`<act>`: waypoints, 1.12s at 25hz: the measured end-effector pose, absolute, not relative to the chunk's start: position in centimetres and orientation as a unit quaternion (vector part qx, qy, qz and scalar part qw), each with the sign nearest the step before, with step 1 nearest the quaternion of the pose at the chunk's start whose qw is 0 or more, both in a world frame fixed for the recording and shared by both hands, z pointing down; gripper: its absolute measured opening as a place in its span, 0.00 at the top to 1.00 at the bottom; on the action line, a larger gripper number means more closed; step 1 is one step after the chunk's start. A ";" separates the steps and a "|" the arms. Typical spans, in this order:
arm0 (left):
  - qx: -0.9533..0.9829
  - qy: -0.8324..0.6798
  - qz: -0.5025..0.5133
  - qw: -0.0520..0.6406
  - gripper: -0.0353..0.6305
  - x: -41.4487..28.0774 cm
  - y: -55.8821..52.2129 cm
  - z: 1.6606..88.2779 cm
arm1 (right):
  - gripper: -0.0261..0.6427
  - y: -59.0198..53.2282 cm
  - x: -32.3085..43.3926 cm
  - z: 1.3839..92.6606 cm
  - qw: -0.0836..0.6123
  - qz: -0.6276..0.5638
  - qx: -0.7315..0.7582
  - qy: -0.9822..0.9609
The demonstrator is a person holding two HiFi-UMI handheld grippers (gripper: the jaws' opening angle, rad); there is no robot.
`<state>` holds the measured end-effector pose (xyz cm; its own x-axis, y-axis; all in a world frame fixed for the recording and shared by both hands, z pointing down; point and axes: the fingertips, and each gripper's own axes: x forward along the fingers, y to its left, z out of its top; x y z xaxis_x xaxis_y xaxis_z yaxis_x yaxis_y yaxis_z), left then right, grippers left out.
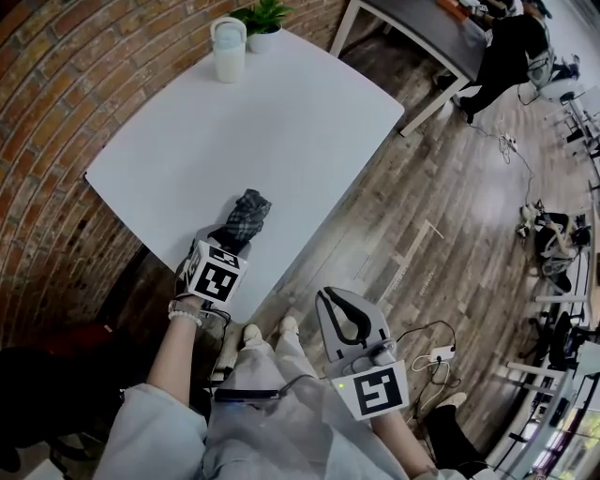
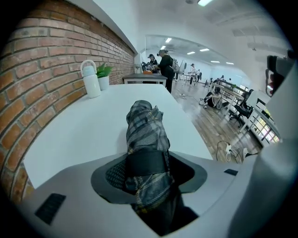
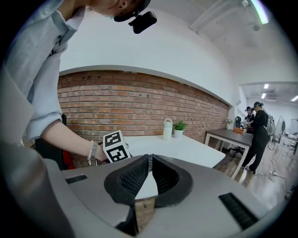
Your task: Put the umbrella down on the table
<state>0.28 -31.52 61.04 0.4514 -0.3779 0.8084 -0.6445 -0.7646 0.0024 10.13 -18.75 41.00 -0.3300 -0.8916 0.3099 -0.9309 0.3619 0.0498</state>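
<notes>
White table [image 1: 281, 122] set against a brick wall [image 1: 56, 112], with wood floor [image 1: 450, 206] on its other side. At the far corner, a pale bottle [image 1: 229, 49] with a loop handle, just beside a small potted plant [image 1: 263, 19]. Near the front edge, the folded plaid umbrella [image 1: 246, 216], gripped toward its near end by the left gripper [image 1: 228, 240]: jaws clamped on it from both sides at its black strap, standing wide round the bundle. Pointed away from the person and tilted downward, far end low over the tabletop with a shadow close beneath; touching or not, cannot tell. Near end hidden behind the jaws. Beaded bracelet [image 1: 185, 316] on the left wrist, marker cube [image 1: 214, 277] just above it. Right gripper [image 1: 330, 298] held well apart from the left, off the table and over the floor in front of the person's knees, jaws together at the tips, nothing between the ribbed pads. White power strip [image 1: 439, 354] with cables on the floor near it. Farther back, a dark table [image 1: 422, 23] and a person in black [image 1: 502, 56] standing beside it.
</notes>
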 end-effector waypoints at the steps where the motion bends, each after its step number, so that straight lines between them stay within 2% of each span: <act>1: 0.836 -0.305 0.430 0.152 0.59 0.4 -31.6 61.2 | 0.88 -18.8 10.1 41.1 0.145 0.070 0.560 -0.812; 9: 0.844 -0.309 0.417 0.135 0.52 0.8 -31.8 60.8 | 0.88 -18.7 10.3 41.5 0.149 0.080 0.555 -0.815; 18: 0.875 -0.340 0.322 0.125 0.52 0.3 -31.6 55.4 | 0.88 -18.8 9.8 40.6 0.146 0.066 0.547 -0.822; 23: 0.881 -0.381 0.251 0.128 0.63 -1.2 -31.1 50.2 | 0.88 -19.0 9.2 39.3 0.139 0.049 0.540 -0.829; 26: 0.876 -0.423 0.206 0.108 0.80 -2.6 -30.7 46.5 | 0.88 -18.9 9.0 38.4 0.131 0.037 0.536 -0.833; 28: 0.876 -0.435 0.190 0.087 0.86 -3.3 -30.0 44.3 | 0.88 -18.9 8.8 37.7 0.124 0.030 0.533 -0.837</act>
<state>-3.25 -29.95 44.34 0.5488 -0.7297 0.4079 -0.7957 -0.6055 -0.0127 8.77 -18.91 37.67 -0.4016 -0.8838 0.2402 -0.8988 0.4306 0.0816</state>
